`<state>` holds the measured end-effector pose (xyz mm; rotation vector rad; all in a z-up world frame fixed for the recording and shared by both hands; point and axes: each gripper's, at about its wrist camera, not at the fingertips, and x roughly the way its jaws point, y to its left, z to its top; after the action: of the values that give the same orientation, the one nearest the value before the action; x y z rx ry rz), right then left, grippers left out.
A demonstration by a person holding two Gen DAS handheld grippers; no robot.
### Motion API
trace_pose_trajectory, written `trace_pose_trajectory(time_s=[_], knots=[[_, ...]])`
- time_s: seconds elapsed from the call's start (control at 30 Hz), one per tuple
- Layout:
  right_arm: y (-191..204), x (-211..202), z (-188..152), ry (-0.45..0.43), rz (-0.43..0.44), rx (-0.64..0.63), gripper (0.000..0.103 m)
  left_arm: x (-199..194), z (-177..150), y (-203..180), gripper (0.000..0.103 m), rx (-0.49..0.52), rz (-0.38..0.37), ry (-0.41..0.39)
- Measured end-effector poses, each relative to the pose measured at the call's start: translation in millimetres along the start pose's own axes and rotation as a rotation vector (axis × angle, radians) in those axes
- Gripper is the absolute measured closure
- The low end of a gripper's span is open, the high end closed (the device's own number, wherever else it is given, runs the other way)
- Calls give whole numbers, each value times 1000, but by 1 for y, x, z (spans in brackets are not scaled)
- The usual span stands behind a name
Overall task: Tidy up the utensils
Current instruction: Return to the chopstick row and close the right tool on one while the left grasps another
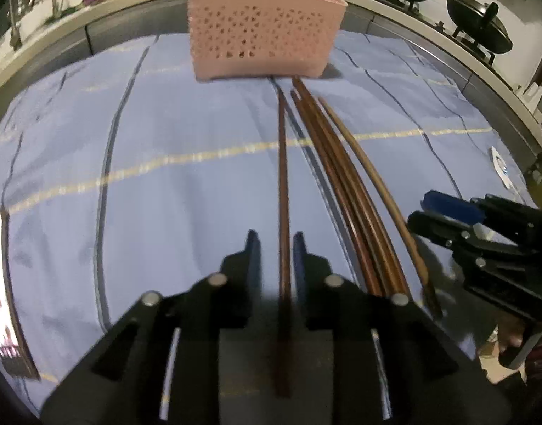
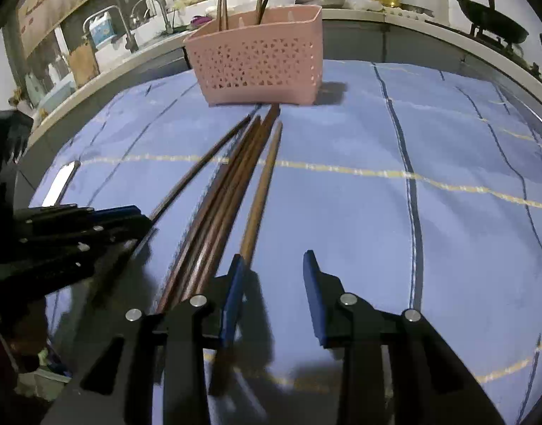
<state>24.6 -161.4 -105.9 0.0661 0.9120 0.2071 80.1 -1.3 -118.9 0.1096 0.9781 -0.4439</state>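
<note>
1. Left wrist view: the left gripper (image 1: 274, 239) stands with its jaws slightly apart around one dark chopstick (image 1: 283, 191) lying on the blue cloth (image 1: 164, 184); whether the pads touch it is hard to tell.
2. A bundle of chopsticks (image 1: 338, 184) lies just right of it, pointing toward the pink basket (image 1: 264, 32).
3. Right wrist view: the right gripper (image 2: 274, 265) has its fingers apart and empty, the left fingertip (image 2: 235, 276) over a pale chopstick (image 2: 262, 191).
4. More chopsticks stand upright in the basket.
</note>
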Motion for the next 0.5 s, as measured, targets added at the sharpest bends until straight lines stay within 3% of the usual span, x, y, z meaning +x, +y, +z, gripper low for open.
trace_pose_trajectory(time_s=[0.23, 0.43, 0.5], knots=[[-6, 23, 24, 33, 85, 70, 68, 19, 30, -3, 83, 44, 19, 0], [0, 22, 24, 0, 0, -20, 68, 27, 36, -6, 84, 98, 51, -16], [-7, 23, 26, 11, 9, -4, 68, 27, 37, -4, 84, 94, 38, -15]])
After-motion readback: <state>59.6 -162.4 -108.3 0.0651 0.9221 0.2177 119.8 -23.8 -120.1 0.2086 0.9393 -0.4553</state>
